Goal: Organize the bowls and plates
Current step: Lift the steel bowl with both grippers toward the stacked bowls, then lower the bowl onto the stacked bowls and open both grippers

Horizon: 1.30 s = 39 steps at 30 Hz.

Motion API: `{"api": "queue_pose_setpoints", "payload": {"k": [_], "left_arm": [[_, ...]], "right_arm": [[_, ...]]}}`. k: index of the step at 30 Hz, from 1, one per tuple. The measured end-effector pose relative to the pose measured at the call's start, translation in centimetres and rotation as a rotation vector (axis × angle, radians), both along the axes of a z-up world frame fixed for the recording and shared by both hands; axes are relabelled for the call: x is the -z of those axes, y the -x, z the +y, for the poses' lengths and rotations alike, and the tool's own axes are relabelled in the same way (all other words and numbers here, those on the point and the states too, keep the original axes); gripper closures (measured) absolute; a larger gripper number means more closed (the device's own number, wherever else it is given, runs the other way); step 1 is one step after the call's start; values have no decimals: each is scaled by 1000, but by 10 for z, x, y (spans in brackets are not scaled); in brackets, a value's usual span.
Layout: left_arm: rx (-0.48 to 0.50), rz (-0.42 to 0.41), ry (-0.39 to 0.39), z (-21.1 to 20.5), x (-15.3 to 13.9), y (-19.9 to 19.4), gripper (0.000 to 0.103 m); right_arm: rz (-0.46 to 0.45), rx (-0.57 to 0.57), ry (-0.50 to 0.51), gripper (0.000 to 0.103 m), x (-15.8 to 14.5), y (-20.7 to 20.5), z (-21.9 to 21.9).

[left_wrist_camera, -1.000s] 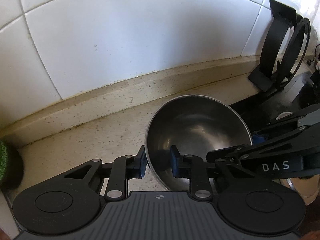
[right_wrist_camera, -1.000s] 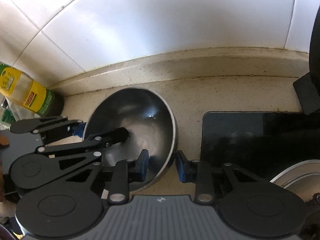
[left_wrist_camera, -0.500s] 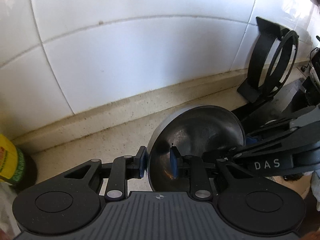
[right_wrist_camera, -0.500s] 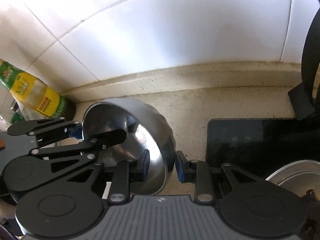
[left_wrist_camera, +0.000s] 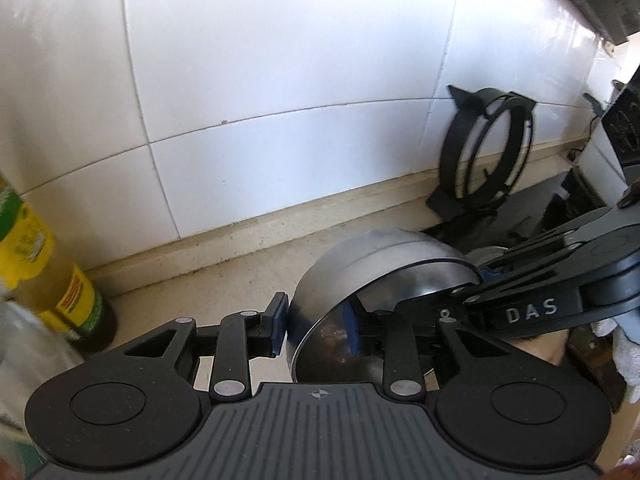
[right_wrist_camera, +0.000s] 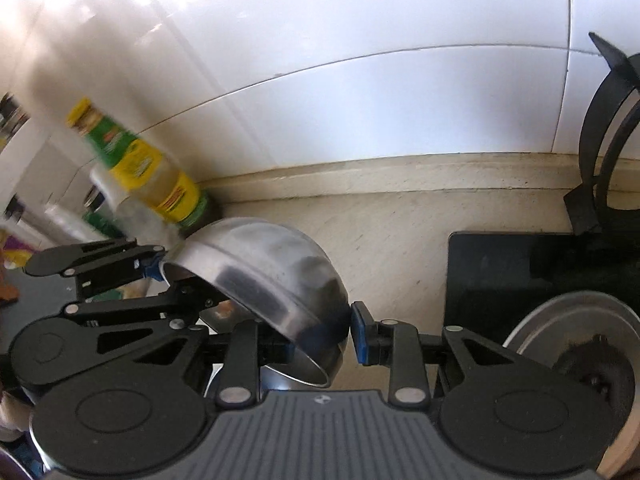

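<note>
Left gripper (left_wrist_camera: pixel 316 326) jaws opening, wall of steel bowl (left_wrist_camera: pixel 376 264) between; right gripper (right_wrist_camera: pixel 316 340) clamps opposite rim; bowl tipped, above counter (right_wrist_camera: pixel 400 240); risk: loosening left pinch lets bowl swing, slip; bowl looks empty; beyond, oil bottle (left_wrist_camera: pixel 44 256), partly filled; black ring stand (left_wrist_camera: pixel 486 160) at wall.

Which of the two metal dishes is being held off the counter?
The steel bowl, tipped and clamped at its rim by both grippers; the flat metal plate lies at the right.

Bright daylight, fisheye warp, motion-blurred edges
</note>
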State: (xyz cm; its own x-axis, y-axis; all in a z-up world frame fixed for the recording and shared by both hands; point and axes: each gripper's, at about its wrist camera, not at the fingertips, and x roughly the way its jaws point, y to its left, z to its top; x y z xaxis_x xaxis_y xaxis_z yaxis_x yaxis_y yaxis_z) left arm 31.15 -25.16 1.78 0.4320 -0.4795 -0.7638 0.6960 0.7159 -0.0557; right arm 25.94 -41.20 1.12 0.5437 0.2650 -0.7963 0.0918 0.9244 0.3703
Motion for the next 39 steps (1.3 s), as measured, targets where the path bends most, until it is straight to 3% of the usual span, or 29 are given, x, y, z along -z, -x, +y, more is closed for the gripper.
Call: {"api": "queue_pose_setpoints", "payload": {"k": [13, 16, 19, 21, 27, 39], "left_arm": [[32, 21, -14, 46, -5, 52, 62], [42, 44, -34, 49, 0, 54, 62], [43, 60, -54, 50, 8, 54, 61], [27, 46, -70, 51, 10, 53, 53], [5, 15, -41, 59, 3, 50, 44], [-19, 15, 60, 80, 3, 75, 29]], "right_arm": [[108, -81, -70, 53, 11, 51, 52], [171, -84, -108, 53, 24, 49, 55], [181, -75, -62, 50, 27, 51, 61], [170, -78, -51, 49, 22, 52, 65], [79, -74, 101, 42, -1, 55, 63], [58, -38, 52, 37, 3, 61, 49]]}}
